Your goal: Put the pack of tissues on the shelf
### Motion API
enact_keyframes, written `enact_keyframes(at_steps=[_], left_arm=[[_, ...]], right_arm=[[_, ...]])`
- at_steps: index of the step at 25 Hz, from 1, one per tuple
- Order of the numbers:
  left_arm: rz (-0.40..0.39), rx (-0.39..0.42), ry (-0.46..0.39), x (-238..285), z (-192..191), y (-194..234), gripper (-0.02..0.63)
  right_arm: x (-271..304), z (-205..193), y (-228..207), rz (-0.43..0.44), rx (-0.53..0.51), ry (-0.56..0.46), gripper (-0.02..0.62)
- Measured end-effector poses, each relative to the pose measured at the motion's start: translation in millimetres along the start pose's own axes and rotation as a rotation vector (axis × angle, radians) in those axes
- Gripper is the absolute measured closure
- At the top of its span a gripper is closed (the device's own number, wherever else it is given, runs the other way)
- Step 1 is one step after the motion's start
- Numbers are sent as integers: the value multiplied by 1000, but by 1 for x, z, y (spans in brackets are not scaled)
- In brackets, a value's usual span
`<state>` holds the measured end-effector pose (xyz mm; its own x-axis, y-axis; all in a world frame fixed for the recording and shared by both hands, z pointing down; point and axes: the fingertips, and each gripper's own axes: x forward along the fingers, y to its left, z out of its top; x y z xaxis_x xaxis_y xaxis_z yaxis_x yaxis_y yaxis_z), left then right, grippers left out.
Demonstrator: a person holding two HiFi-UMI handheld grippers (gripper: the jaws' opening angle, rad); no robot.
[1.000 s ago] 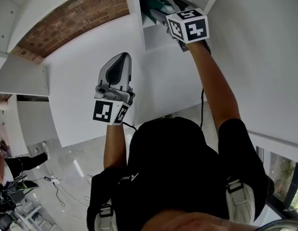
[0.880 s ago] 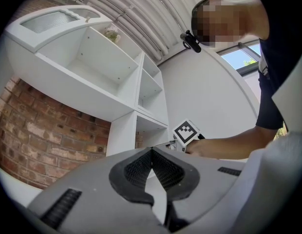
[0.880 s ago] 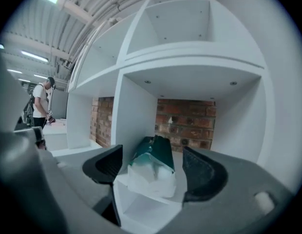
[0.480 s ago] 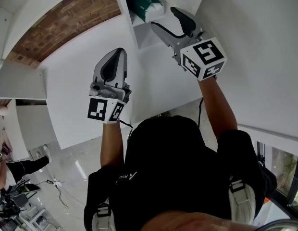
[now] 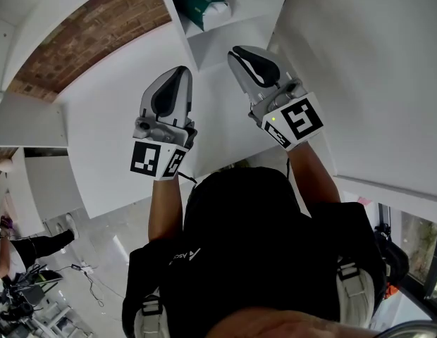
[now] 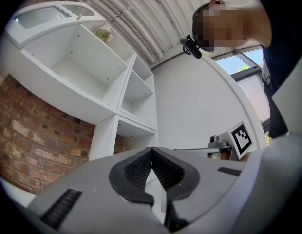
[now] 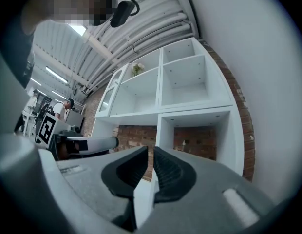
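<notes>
You stand at a white shelf unit [image 5: 194, 44] of square, smooth-painted compartments. It is set against a rough red brick wall [image 5: 99, 27], which shows through the open lower bays. Below you is a pale, glossy floor [image 5: 113, 238] with cables lying across it. In the right gripper view, ribbed grey pipes [image 7: 141, 38] run along the ceiling.

The pack of tissues [image 5: 204, 2] is green with a white end. It lies in a shelf compartment at the top of the head view, resting on the compartment's floor, well apart from both grippers.

You hold both forearms up in front of you, bare below short black sleeves, with the grippers side by side and pointing towards the shelf.

Your left gripper [image 5: 177, 72] has a grey shell and ribbed black pads. Its jaws are pressed together at the tips, with nothing between them.

Your right gripper [image 5: 236, 51] sits just below and to the right of the compartment with the pack. Its jaws are closing, with only a thin slit left between the pads, and they hold nothing. Each gripper's black-and-white marker cube faces back towards you.
</notes>
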<state>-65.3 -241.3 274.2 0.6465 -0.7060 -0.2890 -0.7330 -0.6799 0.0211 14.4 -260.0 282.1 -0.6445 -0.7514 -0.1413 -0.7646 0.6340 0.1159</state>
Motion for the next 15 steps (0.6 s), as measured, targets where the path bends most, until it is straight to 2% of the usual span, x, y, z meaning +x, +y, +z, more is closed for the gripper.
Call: enact_keyframes(at_steps=[3, 15], left_arm=[[-3, -1, 2, 2, -1, -3, 607], [9, -5, 20, -1, -9, -6, 607]], right_arm=[[-5, -4, 2, -3, 3, -11, 590], [-8, -15, 11, 23, 33, -20, 595]])
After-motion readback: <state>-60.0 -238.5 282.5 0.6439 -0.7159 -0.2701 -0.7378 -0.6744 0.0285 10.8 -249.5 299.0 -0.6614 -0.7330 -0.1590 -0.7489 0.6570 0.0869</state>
